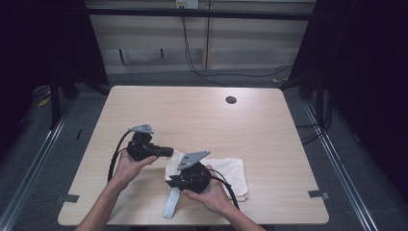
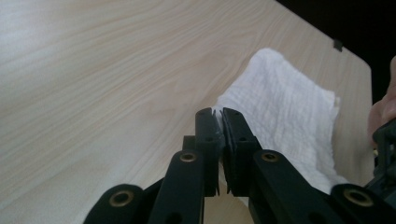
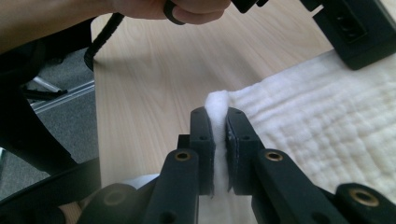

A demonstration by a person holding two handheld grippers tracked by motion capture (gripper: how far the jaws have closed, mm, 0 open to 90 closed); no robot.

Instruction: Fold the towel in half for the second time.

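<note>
My left tongs (image 2: 222,114) and right tongs (image 3: 219,112) each pinch a corner of the white towel (image 1: 231,172), at the table's (image 1: 192,110) six o'clock edge, so I can lift and fold it

High view above table (image 1: 269,120), looking forward-down; both gripper views close, level, sharing the white towel (image 2: 289,102).

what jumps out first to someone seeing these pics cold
A white towel lies near the front edge of the pale wooden table. Both handheld grippers are clamped on its edge: the left gripper pinches a thin fold, and the right gripper pinches a thicker bunch.
</note>
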